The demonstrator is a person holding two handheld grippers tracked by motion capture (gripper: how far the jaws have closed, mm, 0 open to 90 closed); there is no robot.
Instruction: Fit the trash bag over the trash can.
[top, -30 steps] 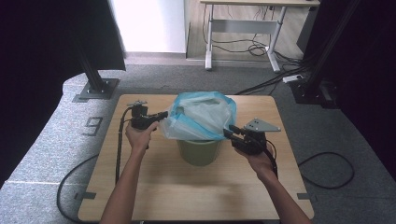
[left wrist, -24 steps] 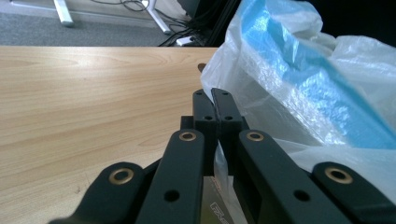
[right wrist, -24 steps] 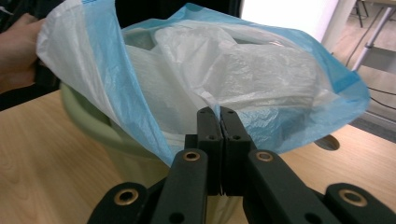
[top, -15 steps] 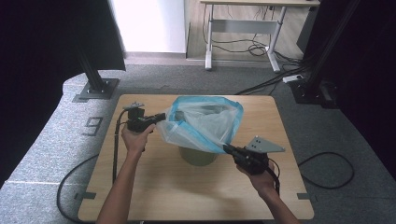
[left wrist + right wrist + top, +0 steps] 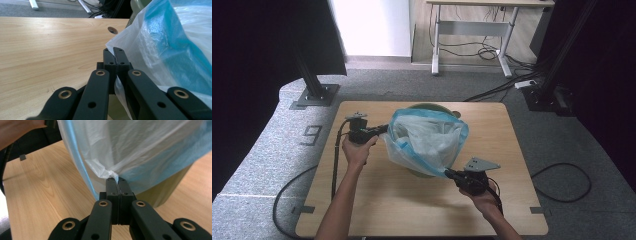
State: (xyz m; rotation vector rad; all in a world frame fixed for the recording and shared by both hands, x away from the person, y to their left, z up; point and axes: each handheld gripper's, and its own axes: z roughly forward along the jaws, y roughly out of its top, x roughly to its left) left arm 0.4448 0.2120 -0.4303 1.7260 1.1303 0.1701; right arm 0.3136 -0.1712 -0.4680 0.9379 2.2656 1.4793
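Observation:
A thin blue and white plastic bag (image 5: 427,140) is stretched wide over a green bin (image 5: 432,106) in the middle of the wooden table (image 5: 377,200). My left gripper (image 5: 384,131) is at the bag's left edge, jaws shut on the plastic film (image 5: 160,50), which is pinched at the tips (image 5: 115,51). My right gripper (image 5: 448,173) is low at the bag's near right corner. It is shut on a bunched bit of the bag's rim (image 5: 110,173), seen at the tips (image 5: 117,181). The bin's green wall (image 5: 165,192) shows under the bag.
A round cable hole (image 5: 113,30) sits in the tabletop beyond the left gripper. The other hand (image 5: 17,130) shows at the upper left of the right gripper view. Black stand bases (image 5: 314,95) and floor cables (image 5: 562,180) lie around the table; bare wood lies in front.
My right gripper has come down and toward the near table edge with the bag's rim, pulling the bag's mouth wider and lower on that side. The left gripper has stayed in place.

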